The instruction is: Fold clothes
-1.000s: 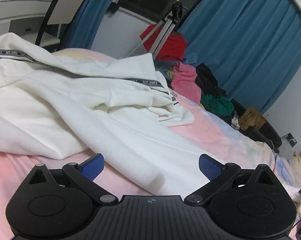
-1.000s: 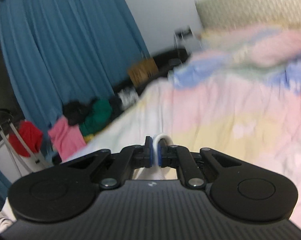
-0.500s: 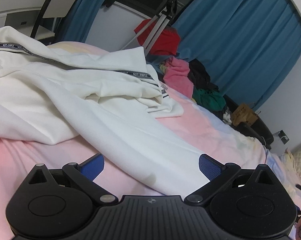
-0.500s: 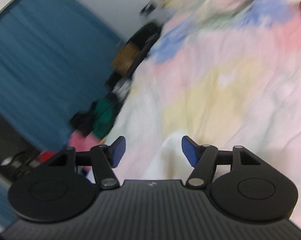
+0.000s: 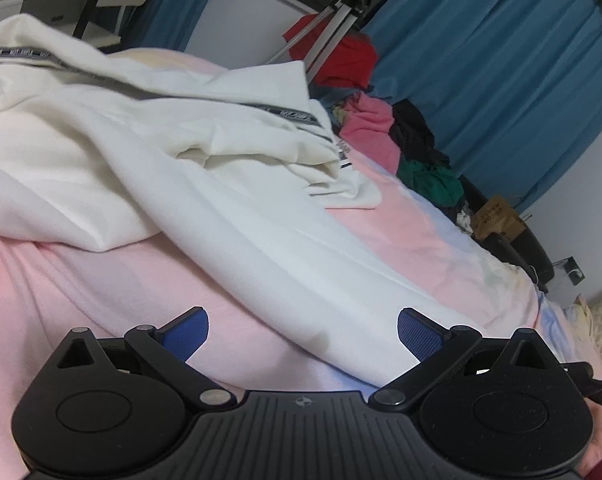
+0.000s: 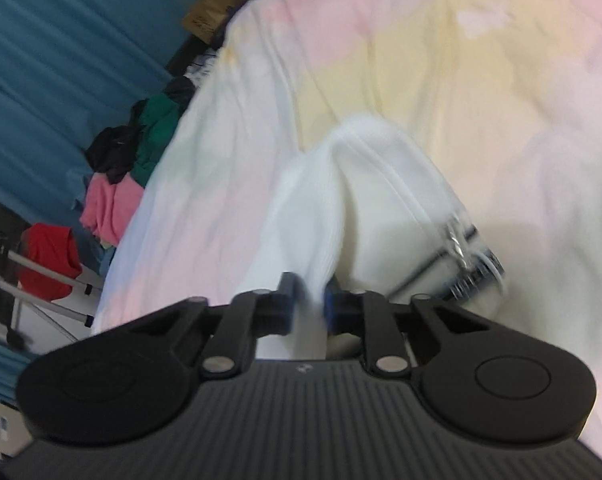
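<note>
A white garment (image 5: 149,148) with a black lettered stripe lies crumpled on the pastel bedsheet (image 5: 421,236). One long white part of it runs down toward my left gripper (image 5: 303,332), which is open and empty just above the sheet. In the right wrist view my right gripper (image 6: 308,304) is shut on a white ribbed part of the garment (image 6: 365,184), which bunches up in front of the fingers. A dark striped edge and a metal zip pull (image 6: 459,244) show to the right.
A pile of red, pink, black and green clothes (image 5: 385,128) lies at the bed's far edge before blue curtains (image 5: 501,60). A metal rack (image 5: 337,24), a chair and desk stand at the back left. A brown bag (image 5: 497,220) sits beside the bed.
My right gripper opened half a second ago, swung down toward the bed and is shut again on the white garment. My left gripper stayed open and drifted slightly.
</note>
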